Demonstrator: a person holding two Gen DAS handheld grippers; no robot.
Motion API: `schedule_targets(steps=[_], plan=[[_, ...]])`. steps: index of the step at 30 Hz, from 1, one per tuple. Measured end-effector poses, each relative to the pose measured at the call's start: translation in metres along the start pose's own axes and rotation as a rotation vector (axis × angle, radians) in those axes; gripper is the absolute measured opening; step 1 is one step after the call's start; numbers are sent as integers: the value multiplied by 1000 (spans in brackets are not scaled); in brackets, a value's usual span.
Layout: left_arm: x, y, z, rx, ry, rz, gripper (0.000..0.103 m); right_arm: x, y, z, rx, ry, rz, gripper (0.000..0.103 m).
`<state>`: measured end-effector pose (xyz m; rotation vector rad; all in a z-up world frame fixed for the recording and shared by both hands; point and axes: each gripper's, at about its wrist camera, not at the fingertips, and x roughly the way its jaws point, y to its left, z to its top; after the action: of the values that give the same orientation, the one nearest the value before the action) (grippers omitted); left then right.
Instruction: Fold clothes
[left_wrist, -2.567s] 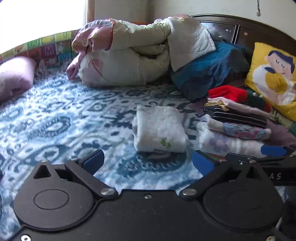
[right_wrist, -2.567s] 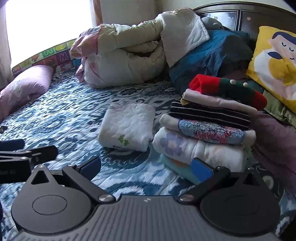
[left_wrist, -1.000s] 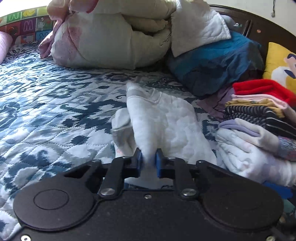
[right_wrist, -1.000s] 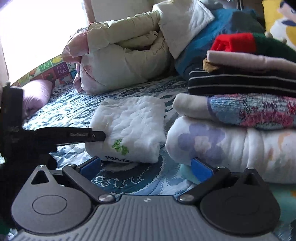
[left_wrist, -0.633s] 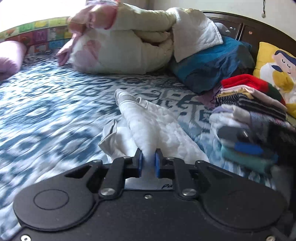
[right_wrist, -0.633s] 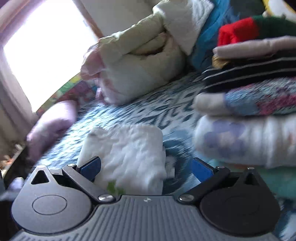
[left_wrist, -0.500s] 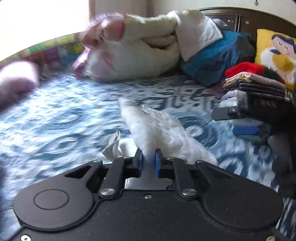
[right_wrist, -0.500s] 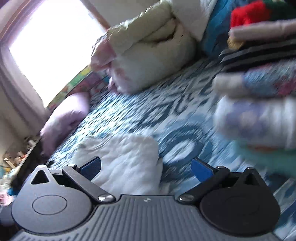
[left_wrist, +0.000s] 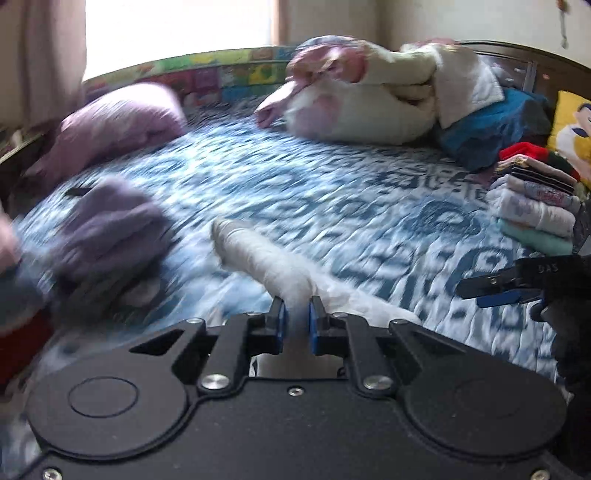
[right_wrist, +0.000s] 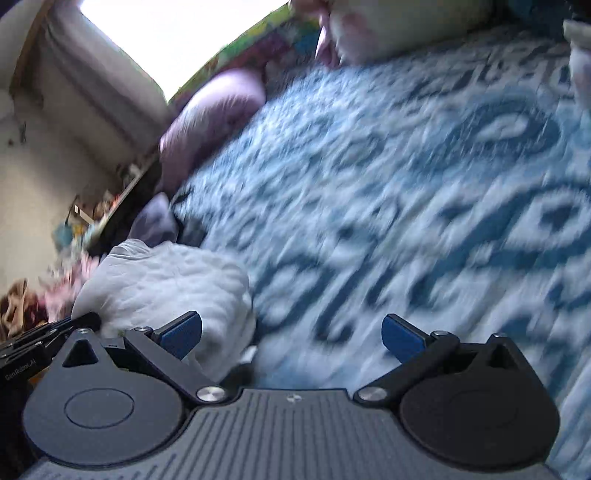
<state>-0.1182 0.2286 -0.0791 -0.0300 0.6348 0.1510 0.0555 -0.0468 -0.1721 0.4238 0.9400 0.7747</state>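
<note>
My left gripper (left_wrist: 294, 325) is shut on a white quilted garment (left_wrist: 266, 258), which trails forward from the blue pads over the blue patterned bedspread (left_wrist: 332, 192). The same white garment (right_wrist: 166, 284) shows bunched at the lower left of the right wrist view, beside the left blue finger (right_wrist: 181, 334). My right gripper (right_wrist: 291, 338) stands open with only bedspread between its fingers; it also shows at the right edge of the left wrist view as the right gripper (left_wrist: 506, 288). A stack of folded clothes (left_wrist: 535, 199) sits at the far right.
A purple garment (left_wrist: 107, 236) lies blurred at the left, a lilac pillow (left_wrist: 114, 122) behind it. A rolled cream quilt (left_wrist: 373, 99), blue bedding (left_wrist: 491, 125) and a yellow cushion (left_wrist: 572, 125) line the dark headboard. A lilac pillow (right_wrist: 214, 118) and cluttered bedside (right_wrist: 92, 218) lie left.
My left gripper has carried the white garment leftward across the bed, away from the folded stack. My right gripper has swung left too, and the stack has left its view.
</note>
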Motion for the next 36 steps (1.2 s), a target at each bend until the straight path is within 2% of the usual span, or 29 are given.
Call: schedule_targets(steps=[3,6,10,14,15,16,17,18,19,22,28,32,36], plan=[[-28,17,-19,-12,12,9,10,-3,19,-21,-11,32,-5,103],[-45,10,-35,70,13,12,10,-12,38,-35,-15,48,-3,103],[-39,-15,-50,74,12,-61,10,-17,63,-48,-38,53,5,103],[-30,-57,-63,100,15,-187,13,-30,76,-52,-14,34,-12,103],[-30,-65,-65,102,17,-224,17,-35,76,-52,-6,24,-17,103],[-31,-72,-66,103,20,-263,24,-39,77,-51,0,13,-22,103],[-34,-74,-67,104,18,-287,47,-44,77,-50,6,2,-27,103],[-38,-76,-68,105,16,-307,61,-48,78,-50,4,-6,-30,103],[-42,-77,-69,106,14,-328,61,-53,80,-50,-1,-12,-33,103],[-62,-58,-72,50,-13,-342,61,-66,88,-50,-22,-27,-41,103],[-101,-7,-77,-104,-78,-341,61,-54,109,-59,-82,-2,-64,103],[-111,39,-83,-271,-96,-277,61,-41,129,-61,-116,25,-48,103],[-102,73,-93,-426,-52,-198,61,-22,160,-58,-195,55,-48,103]])
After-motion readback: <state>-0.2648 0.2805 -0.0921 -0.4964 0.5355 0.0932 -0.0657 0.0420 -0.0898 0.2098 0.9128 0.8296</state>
